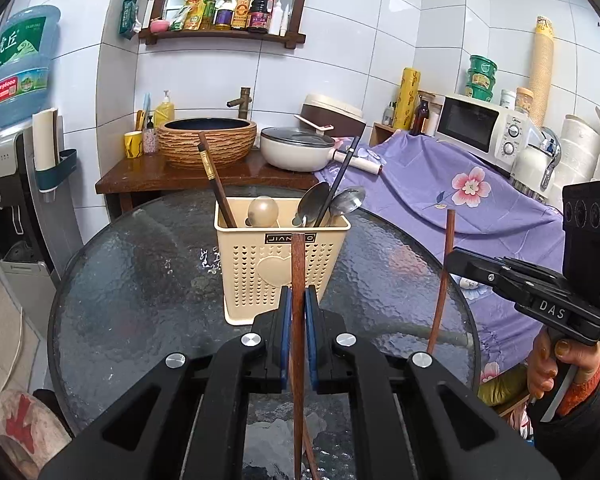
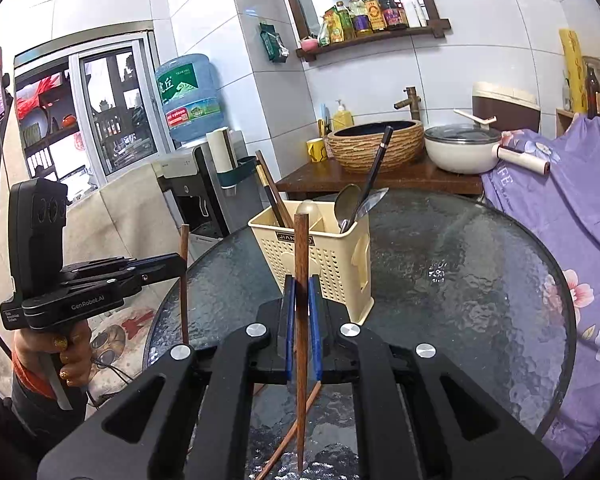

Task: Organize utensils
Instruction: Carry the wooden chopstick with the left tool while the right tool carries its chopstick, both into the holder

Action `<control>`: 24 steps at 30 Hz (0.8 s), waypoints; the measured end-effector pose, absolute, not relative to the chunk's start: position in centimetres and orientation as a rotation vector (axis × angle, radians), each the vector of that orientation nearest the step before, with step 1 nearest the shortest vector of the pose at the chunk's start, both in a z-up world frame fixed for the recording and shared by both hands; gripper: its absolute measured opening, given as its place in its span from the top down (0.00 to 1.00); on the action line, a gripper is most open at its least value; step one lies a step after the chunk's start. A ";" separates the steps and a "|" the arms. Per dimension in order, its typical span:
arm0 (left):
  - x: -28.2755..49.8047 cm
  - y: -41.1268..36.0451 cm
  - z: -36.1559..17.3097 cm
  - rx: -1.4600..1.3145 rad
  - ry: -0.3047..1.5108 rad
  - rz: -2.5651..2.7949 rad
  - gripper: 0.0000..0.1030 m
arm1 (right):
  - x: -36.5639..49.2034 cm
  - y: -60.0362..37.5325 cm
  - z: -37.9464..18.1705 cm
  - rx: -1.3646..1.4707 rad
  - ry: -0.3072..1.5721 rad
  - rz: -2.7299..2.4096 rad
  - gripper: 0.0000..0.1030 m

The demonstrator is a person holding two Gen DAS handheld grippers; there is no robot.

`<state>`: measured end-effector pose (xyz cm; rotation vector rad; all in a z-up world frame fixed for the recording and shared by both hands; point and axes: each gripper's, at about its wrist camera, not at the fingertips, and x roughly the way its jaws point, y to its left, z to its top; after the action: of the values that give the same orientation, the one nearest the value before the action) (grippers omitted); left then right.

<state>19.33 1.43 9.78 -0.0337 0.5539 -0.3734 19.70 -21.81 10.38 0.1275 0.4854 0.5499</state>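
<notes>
Tiled kitchen behind, round glass bench up front w/ the cream caddy near its middle, already holding spoons and chopsticks. We're carrying two wooden chopsticks upright, both clear of the glass: left tongs are clamped on one chopstick, right tongs are clamped on the other chopstick. Next, as we're judging it, each tip needs lining up over the caddy's left compartment beside the chopsticks there, lowering in, then letting go.
</notes>
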 end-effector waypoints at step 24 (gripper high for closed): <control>19.5 1.7 12.5 -0.026 0.501 -0.383 0.93 | 20.0 -20.3 14.0 0.060 0.411 0.581 0.93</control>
<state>19.45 1.71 12.49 -0.0263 0.5006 -0.3834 20.03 -20.28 14.05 0.0605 0.4113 0.5808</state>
